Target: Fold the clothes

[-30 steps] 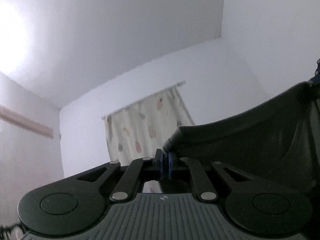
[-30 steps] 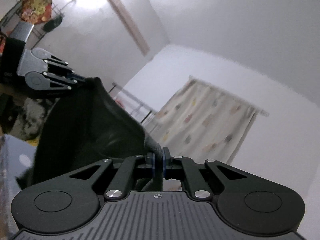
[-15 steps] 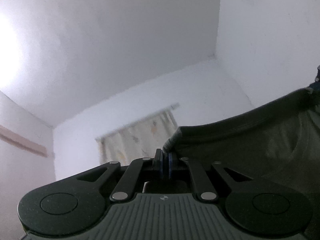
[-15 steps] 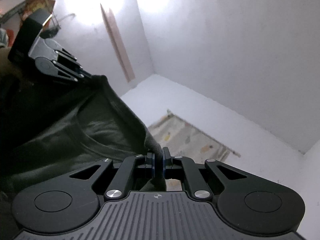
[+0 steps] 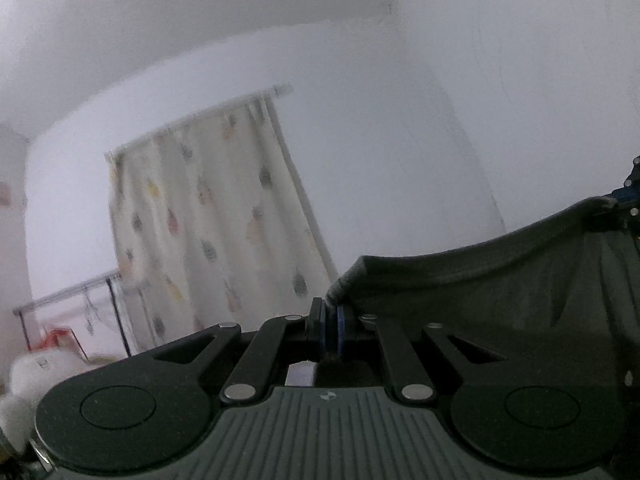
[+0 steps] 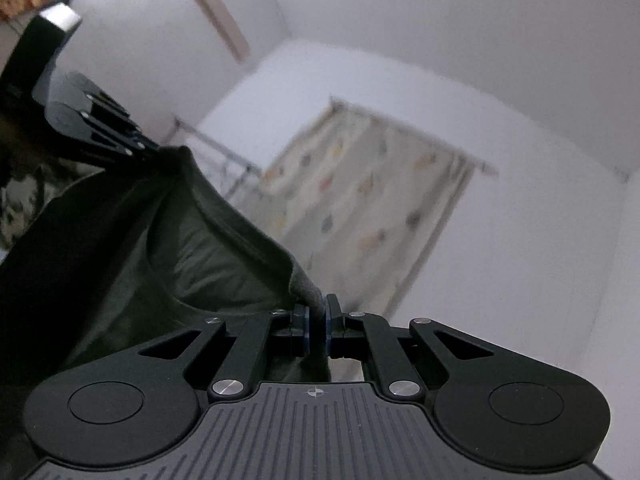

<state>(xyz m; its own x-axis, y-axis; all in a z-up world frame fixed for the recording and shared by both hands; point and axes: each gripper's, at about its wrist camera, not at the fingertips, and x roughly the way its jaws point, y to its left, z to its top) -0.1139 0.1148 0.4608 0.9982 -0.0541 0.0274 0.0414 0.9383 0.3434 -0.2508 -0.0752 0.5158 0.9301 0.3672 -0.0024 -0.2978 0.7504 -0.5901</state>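
A dark green-grey garment (image 5: 500,280) is held up in the air, stretched between my two grippers. My left gripper (image 5: 329,330) is shut on one corner of it. My right gripper (image 6: 316,326) is shut on the other corner of the garment (image 6: 180,256). In the right wrist view the left gripper (image 6: 148,148) shows at the far end of the cloth's top edge. In the left wrist view the right gripper (image 5: 628,200) shows at the right border. The garment's lower part hangs out of sight.
Both cameras look up at white walls and ceiling. A cream patterned curtain (image 5: 200,232) hangs on a rod; it also shows in the right wrist view (image 6: 360,204). A metal clothes rack (image 5: 80,300) stands at the lower left.
Both grippers have tilted back down after pointing towards the ceiling half a second ago; the curtain and rack are back in view. Both still hold the garment stretched between them.
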